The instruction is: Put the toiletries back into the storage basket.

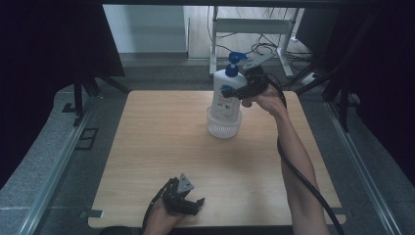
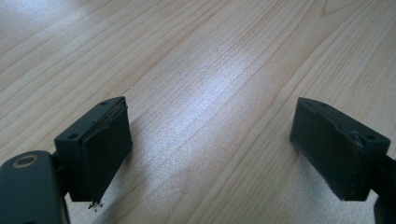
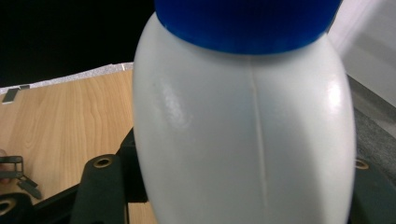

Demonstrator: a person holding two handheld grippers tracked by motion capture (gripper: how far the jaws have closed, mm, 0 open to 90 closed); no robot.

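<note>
**Bottle held over the basket near the far edge**

The right gripper (image 1: pixel 234 91) is clenched on the bottle (image 1: pixel 226 93), its jaws closing on the white body just under the blue pump (image 1: pixel 235 61). In the right gripper view the bottle (image 3: pixel 243 135) presses close between the jaws. The bottle stands with its base in, or just above, the clear basket (image 1: pixel 224 125); whether it rests on the bottom I cannot tell. Both sit near the table's (image 1: pixel 147 156) far edge, a little right of its middle.

The bottle's long axis is upright, perhaps leaning slightly, and the pump nozzle points toward the right edge.

The risks, as I judge them: the grip is high on a smooth, rounded body, so the bottle could slip or swing if the jaws ease. If it is let go while tilted or not fully seated, it may topple and take the light basket with it. Lifting could drag the basket along if the base is wedged inside.

The left gripper (image 1: pixel 188 203) lies at the near edge, jaws wide apart, holding nothing.
</note>
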